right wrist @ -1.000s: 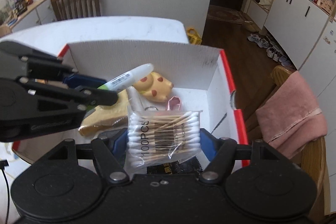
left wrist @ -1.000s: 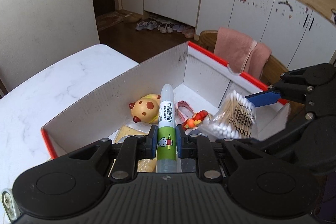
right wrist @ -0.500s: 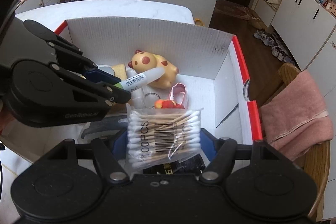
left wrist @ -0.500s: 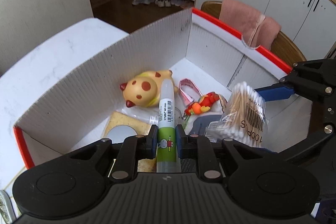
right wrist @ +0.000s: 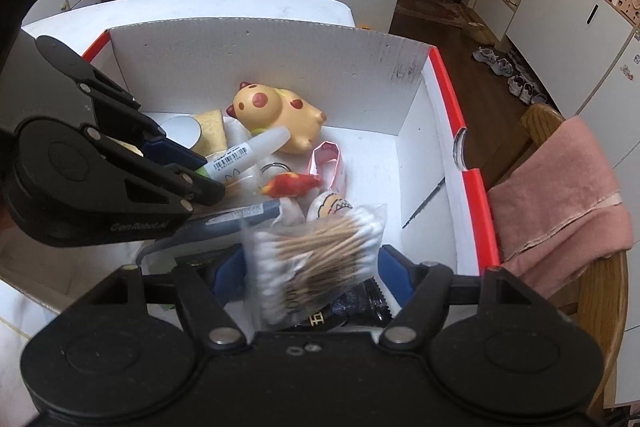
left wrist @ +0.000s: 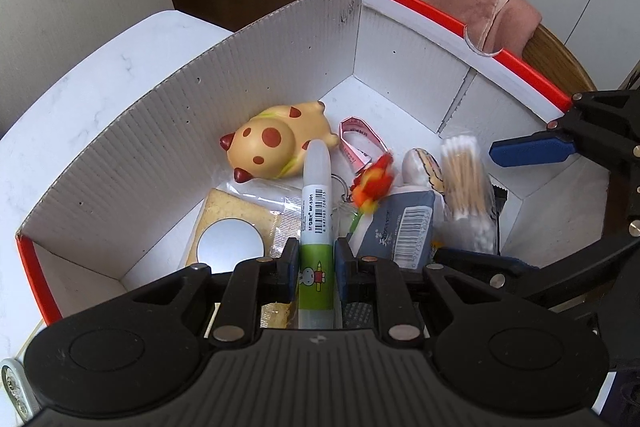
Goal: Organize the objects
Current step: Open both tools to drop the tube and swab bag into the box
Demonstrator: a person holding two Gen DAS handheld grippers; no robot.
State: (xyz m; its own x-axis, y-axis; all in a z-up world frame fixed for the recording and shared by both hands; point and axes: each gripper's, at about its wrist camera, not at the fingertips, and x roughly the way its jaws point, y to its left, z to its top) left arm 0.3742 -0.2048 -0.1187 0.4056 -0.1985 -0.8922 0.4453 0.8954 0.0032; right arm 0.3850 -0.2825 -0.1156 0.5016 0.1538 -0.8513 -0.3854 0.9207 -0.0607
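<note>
The glue stick (left wrist: 317, 211) sits low in the middle of the left wrist view, clamped at its green label between the closed fingers of the left gripper (left wrist: 316, 267), its long axis running straight up the frame along the gripper's own line, cap end hanging over the floor of the white cardboard box (left wrist: 256, 67) and pointing at the spotted yellow toy (left wrist: 276, 147). To its right, the bag of cotton swabs (right wrist: 316, 251) lies tilted and blurred between the right gripper (right wrist: 312, 267) pads, which have just been opening; in the right wrist view the pads stand clear of the bag, so it looks released onto the clutter in the lower right of the box. Against the earlier frames, the left gripper has come lower into the box and tipped downward, and the bag has dropped from an upright, label-forward hold. The glue stick probably goes down next, into the gap beside the toy.
</note>
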